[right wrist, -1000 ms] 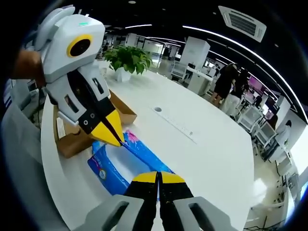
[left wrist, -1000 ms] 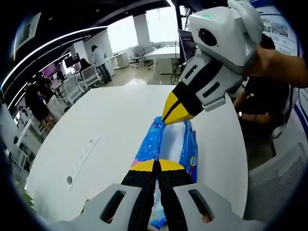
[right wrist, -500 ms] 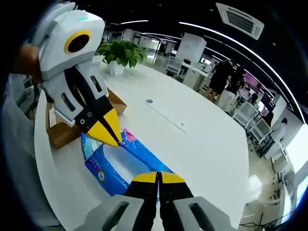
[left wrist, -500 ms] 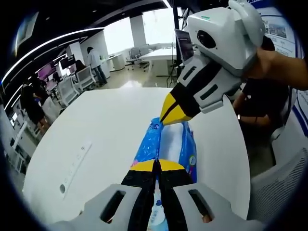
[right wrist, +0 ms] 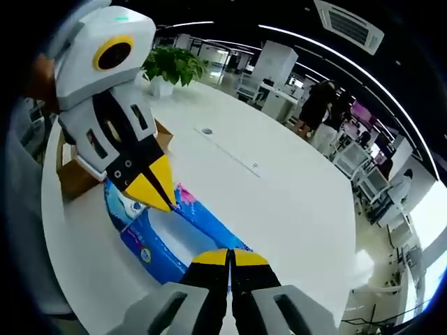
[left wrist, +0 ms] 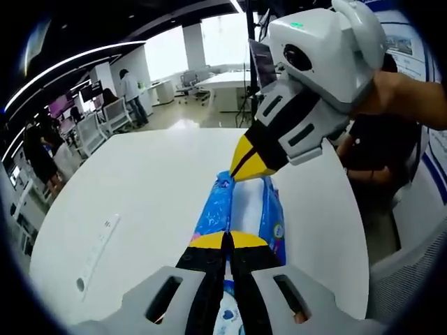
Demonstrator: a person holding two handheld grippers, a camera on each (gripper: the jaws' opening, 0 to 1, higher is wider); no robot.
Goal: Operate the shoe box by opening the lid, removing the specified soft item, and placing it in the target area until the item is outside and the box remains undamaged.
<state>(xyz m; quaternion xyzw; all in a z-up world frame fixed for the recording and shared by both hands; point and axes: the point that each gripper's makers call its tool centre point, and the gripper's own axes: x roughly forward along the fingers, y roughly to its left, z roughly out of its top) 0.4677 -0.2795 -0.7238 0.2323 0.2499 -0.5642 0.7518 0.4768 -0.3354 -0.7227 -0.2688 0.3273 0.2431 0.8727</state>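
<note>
Both grippers were clamped shut on opposite ends of the blue tissue pack (left wrist: 244, 209), the left gripper (left wrist: 225, 241) at its near end and the right gripper (right wrist: 228, 257) at the far one, apparently so the soft pack stayed stretched level between the fingers. The cardboard box (right wrist: 73, 178) lay behind the left fingers. Ahead, the white table (left wrist: 147, 188) offered broad room, its curved edge close beside the pack.

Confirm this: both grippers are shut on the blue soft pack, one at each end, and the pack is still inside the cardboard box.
Not quite. Both grippers do pinch the blue pack at opposite ends, but the right gripper view shows it outside the cardboard box, over the white table.
</note>
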